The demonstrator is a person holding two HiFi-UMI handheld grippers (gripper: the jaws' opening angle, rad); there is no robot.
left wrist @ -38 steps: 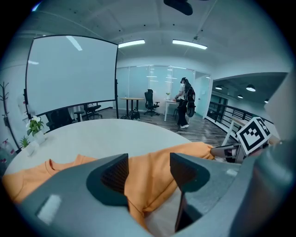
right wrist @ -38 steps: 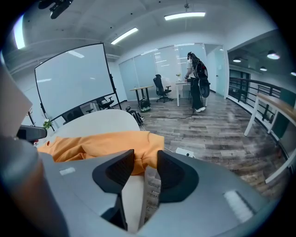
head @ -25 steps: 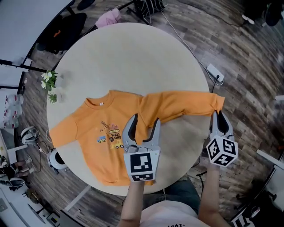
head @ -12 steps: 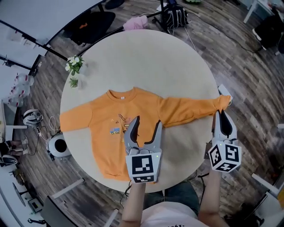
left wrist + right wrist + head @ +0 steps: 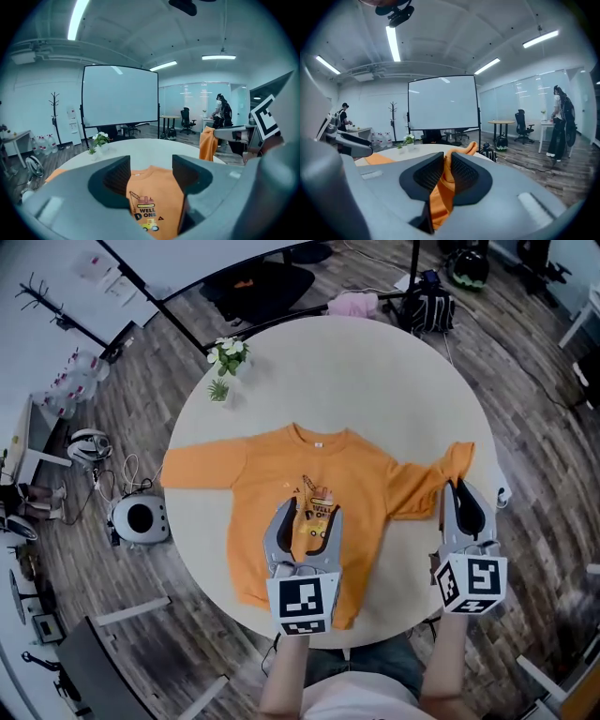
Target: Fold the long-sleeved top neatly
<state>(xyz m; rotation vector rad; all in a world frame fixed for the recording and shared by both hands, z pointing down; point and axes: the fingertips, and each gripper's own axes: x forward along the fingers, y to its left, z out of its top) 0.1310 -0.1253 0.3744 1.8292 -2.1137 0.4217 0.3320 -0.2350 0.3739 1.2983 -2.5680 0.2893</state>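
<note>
Long-sleeved top [image 5: 267, 474], orange, is lying face up on the round table [image 5: 337, 371], with its hem at the near edge by the person and its collar pointing away. Left gripper [image 5: 307, 512] is hovering over the lower chest. Its jaws are standing wide apart and holding nothing, and the cartoon print [image 5: 145, 213] is showing through the gap. Right gripper [image 5: 458, 487] is working at the near right edge of the table. Its pads are almost together and squeezing the sleeve [image 5: 417, 491] on the person's right, just short of the cuff [image 5: 459, 456], which is poking out past the tips. In the right gripper view a strip of orange cloth [image 5: 443, 187] is running between the ribbed pads. That sleeve is bunching up between the gripper and the body of the top, and its gripped end is hanging clear of the tabletop. The other sleeve [image 5: 197, 465] is lying flat, stretched out to the left.

Farther back, a small flower pot [image 5: 225, 357] is sitting near the far left rim, well apart from the top. Beyond the table, a round white device [image 5: 141, 518], a black bag [image 5: 427, 307] and a pink bundle [image 5: 353, 304] are sitting on the wood floor. Farthest off, a big white screen [image 5: 119, 96] and a coat stand [image 5: 55, 110] are showing, and a person [image 5: 560, 122] is standing at the right.
</note>
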